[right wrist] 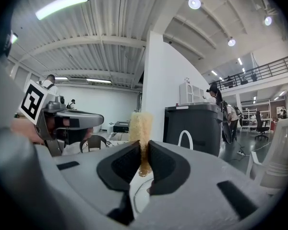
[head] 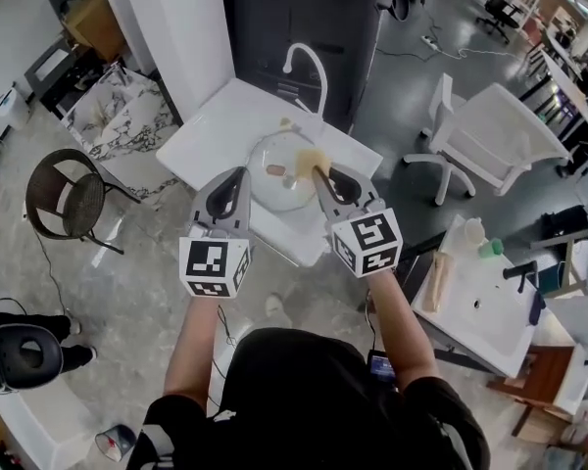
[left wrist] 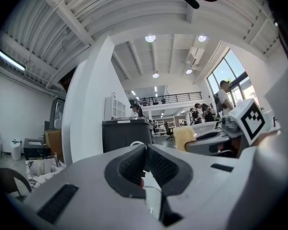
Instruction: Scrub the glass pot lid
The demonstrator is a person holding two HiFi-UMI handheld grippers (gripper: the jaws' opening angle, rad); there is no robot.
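The glass pot lid (head: pixel 270 189) lies flat on the white sink table (head: pixel 208 125), with a brown knob at its middle. My left gripper (head: pixel 242 173) hovers at the lid's left rim, its jaws shut with nothing between them (left wrist: pixel 145 150). My right gripper (head: pixel 319 173) is at the lid's right rim, shut on a yellow sponge (head: pixel 309 158). In the right gripper view the sponge (right wrist: pixel 140 122) stands up from between the closed jaws (right wrist: pixel 145 152). The left gripper view shows the sponge (left wrist: pixel 184 138) off to the right.
A white curved faucet (head: pixel 312 64) rises at the table's far edge, with a dark cabinet (head: pixel 304 18) behind it. A white chair (head: pixel 490 135) stands at the right, a round brown chair (head: pixel 64 196) at the left, and another white table (head: pixel 480 306) at lower right.
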